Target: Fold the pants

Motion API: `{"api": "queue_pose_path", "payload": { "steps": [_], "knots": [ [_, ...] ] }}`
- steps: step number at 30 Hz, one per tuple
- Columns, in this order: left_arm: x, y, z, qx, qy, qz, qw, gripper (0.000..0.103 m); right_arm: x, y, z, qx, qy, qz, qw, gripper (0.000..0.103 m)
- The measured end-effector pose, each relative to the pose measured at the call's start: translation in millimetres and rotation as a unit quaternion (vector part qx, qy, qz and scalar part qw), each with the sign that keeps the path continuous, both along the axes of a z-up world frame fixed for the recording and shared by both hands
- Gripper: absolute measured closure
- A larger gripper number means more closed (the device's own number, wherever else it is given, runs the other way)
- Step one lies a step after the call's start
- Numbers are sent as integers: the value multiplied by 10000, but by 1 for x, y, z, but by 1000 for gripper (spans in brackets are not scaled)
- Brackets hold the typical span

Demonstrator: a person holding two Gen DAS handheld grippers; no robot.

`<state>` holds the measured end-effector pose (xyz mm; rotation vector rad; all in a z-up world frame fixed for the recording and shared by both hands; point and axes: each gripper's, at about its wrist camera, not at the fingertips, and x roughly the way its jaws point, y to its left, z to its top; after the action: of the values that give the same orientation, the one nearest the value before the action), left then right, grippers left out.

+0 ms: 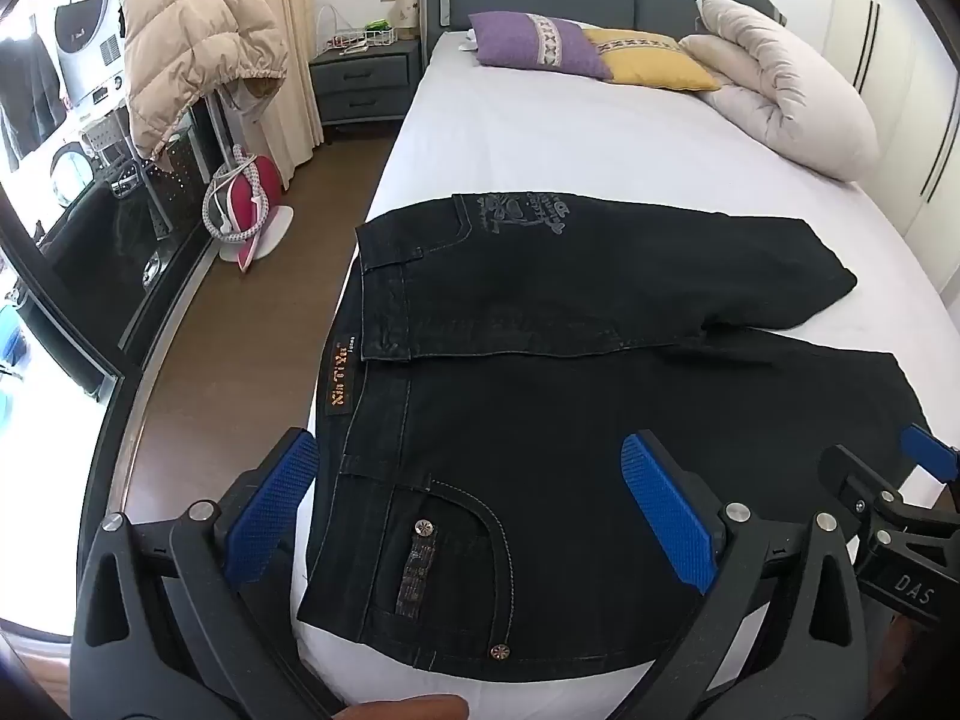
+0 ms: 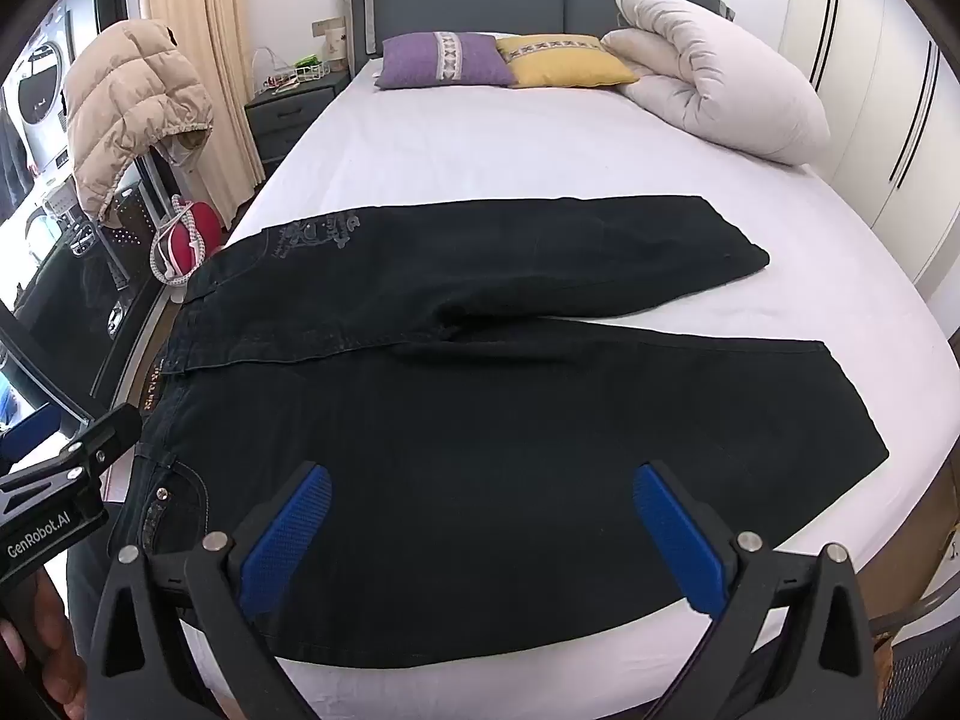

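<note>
Bed (image 2: pixel 540 138): covered by a white sheet, grey padded headboard at the far end
Pants (image 2: pixel 480 372): black jeans spread flat across the near part of the bed, waistband toward the left edge, both legs running right and splayed apart at the hems
Rolled duvet (image 2: pixel 714 72): pale, bundled at the far right of the bed, beside the pillows
Puffer jacket (image 1: pixel 192 60): beige, hanging left of the bed, over the floor
Pillows: purple pillow (image 2: pixel 444 60) and yellow pillow (image 2: pixel 564 60) side by side by the headboard
Nightstand (image 1: pixel 366 78): grey, left of the headboard
Left gripper (image 1: pixel 462 516): released, blue pads spread wide, above the waistband and front pocket, gripping nothing
Right gripper (image 2: pixel 480 540): released, pads wide apart, above the near leg, gripping nothing
Waist label (image 1: pixel 343 375): brown patch on the waistband
</note>
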<state>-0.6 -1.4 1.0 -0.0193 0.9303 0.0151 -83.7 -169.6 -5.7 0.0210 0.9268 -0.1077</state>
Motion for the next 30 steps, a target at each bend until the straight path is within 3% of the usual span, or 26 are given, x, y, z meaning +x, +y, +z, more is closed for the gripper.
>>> {"api": "queue_pose_path", "payload": {
  "steps": [30],
  "knots": [
    [-2,0,-2,10,14,25,10000,0,2,-2,-5,-2,55,9,10000,0]
  ]
}}
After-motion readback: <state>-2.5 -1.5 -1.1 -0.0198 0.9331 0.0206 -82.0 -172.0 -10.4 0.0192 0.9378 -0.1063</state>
